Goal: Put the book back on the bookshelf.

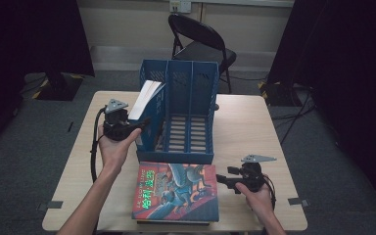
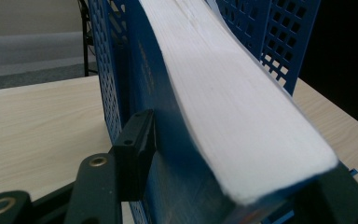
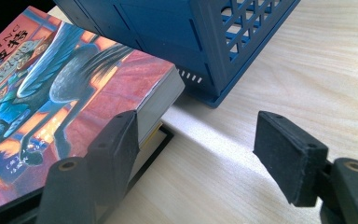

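A blue three-slot file rack point(image 1: 191, 98) stands on the wooden table point(image 1: 245, 127). A thick blue-covered book point(image 1: 144, 98) leans tilted in its left slot, white page edge up. My left gripper point(image 1: 138, 125) holds that book point(image 2: 233, 102) at its near end. One pad lies flat on the blue cover and the other jaw sits behind the book's far corner. A colourful illustrated book point(image 1: 176, 191) lies flat in front of the rack, on top of a dark-edged one. My right gripper point(image 1: 225, 180) stands open beside its right edge point(image 3: 161, 107), with bare table between the jaws point(image 3: 198, 135).
The rack's middle and right slots point(image 1: 188, 129) hold nothing. A black folding chair point(image 1: 200, 44) stands behind the table. Bare tabletop lies right of the rack point(image 3: 307, 70) and left of it point(image 2: 37, 116). Dark curtains hang on both sides.
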